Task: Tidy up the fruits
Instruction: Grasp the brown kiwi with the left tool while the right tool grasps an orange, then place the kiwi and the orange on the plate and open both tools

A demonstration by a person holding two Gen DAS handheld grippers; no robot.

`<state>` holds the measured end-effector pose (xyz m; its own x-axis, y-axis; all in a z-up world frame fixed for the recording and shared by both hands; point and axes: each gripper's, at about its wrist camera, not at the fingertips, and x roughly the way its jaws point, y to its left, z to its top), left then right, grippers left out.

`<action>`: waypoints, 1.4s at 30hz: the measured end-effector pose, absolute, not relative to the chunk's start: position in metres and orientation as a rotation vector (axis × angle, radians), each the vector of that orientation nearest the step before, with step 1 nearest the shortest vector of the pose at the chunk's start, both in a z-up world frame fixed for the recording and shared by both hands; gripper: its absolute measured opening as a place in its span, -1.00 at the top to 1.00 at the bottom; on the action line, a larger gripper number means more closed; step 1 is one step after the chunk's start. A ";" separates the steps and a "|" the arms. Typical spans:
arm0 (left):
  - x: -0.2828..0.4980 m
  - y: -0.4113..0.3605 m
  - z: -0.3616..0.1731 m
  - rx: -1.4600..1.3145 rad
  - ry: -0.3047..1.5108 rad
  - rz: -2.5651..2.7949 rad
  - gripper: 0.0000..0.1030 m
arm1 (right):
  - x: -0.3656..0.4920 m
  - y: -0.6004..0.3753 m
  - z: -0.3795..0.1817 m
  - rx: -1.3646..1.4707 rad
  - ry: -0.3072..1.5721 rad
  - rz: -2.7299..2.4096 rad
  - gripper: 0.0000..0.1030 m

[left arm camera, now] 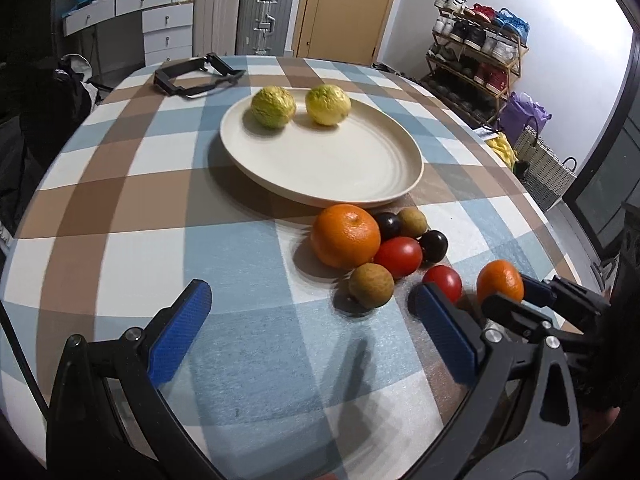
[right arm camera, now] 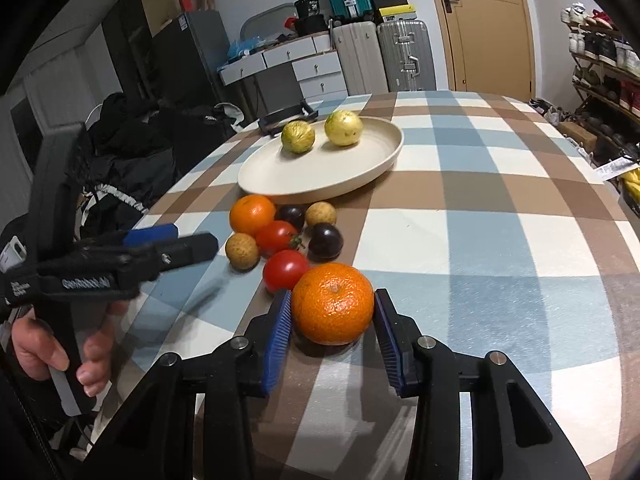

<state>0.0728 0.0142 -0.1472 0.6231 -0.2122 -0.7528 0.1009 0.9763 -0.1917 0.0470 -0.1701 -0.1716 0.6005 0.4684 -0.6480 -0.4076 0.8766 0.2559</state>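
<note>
A cream plate (left arm camera: 360, 168) (right arm camera: 360, 168) holds two yellow-green fruits (left arm camera: 273, 106) (right arm camera: 343, 128). In front of it lies a cluster: a large orange (left arm camera: 346, 236) (right arm camera: 252, 214), two red tomatoes (left arm camera: 399, 256) (right arm camera: 285, 270), two dark plums (left arm camera: 433, 245) (right arm camera: 325, 241) and two brown longans (left arm camera: 371, 284) (right arm camera: 242, 251). My right gripper (right arm camera: 332, 320) (left arm camera: 516, 296) is shut on a small orange (right arm camera: 332, 303) (left arm camera: 500, 281) resting on the table. My left gripper (left arm camera: 316, 312) (right arm camera: 188, 240) is open and empty, to the left of the cluster.
The table wears a blue, brown and white checked cloth (left arm camera: 160, 208). A black clamp-like object (left arm camera: 196, 76) lies at the far edge behind the plate. Suitcases (left arm camera: 264, 16), drawers and a shoe rack (left arm camera: 476, 60) stand beyond the table.
</note>
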 end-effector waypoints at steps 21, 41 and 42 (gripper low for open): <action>0.086 0.008 -0.159 -0.259 0.959 -0.393 0.56 | 0.046 -0.170 -0.161 0.037 0.711 0.551 0.19; 0.101 0.056 -0.102 -0.374 0.830 -0.442 0.56 | 0.102 -0.179 -0.117 0.174 0.672 0.592 0.19; 0.107 0.060 -0.097 -0.370 0.816 -0.430 0.56 | 0.109 -0.179 -0.114 0.181 0.672 0.592 0.19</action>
<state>0.1072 0.0602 -0.0967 0.6084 -0.5015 -0.6151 0.2238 0.8520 -0.4732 0.1088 -0.1792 -0.1142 0.6266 0.5694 -0.5321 -0.4562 0.8216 0.3420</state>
